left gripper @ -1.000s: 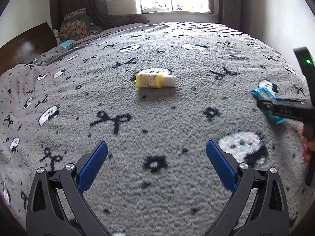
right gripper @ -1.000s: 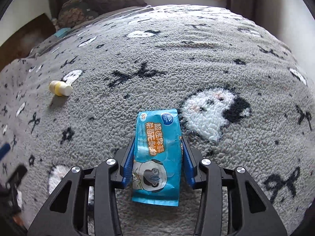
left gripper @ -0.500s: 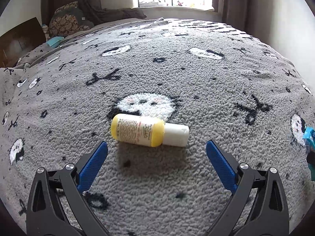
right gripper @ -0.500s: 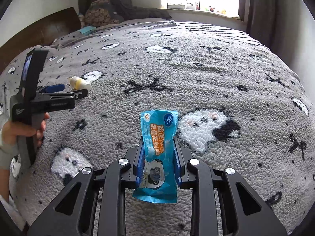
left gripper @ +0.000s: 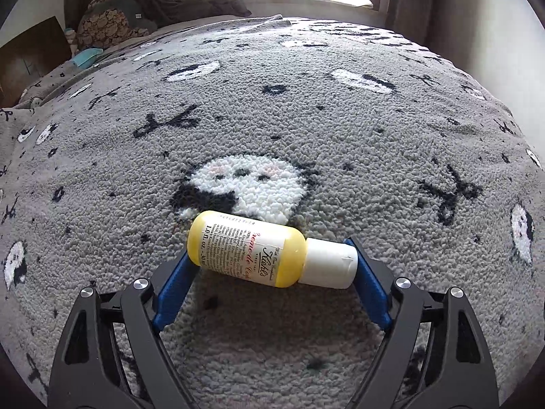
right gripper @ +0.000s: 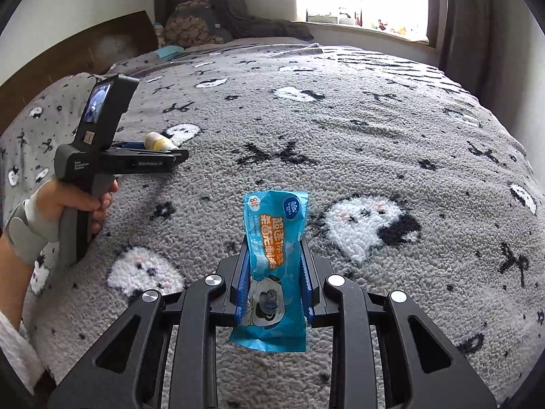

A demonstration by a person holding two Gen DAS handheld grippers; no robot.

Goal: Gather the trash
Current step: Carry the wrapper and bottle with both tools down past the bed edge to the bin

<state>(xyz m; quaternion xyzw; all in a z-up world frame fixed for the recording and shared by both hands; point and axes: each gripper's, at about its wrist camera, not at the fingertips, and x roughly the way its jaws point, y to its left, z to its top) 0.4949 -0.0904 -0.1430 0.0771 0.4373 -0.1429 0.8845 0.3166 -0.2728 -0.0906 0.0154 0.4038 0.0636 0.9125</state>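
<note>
While the two blue fingers touch its ends, the bottle is ready for clamping

Left gripper [left gripper: 272,272]: fingers apart, one at the bottle's base, one at its cap

Bottle [left gripper: 248,254]: yellow, white cap, lying crosswise between the fingertips on the blanket [left gripper: 357,143]; it looks slick and round, so squeeze slowly and squarely along its length, then lift straight up

Right gripper [right gripper: 274,289]: clamped on the blue packet [right gripper: 274,238], which stands up past the fingertips; keep it steady

Far end: pillows, window
</note>
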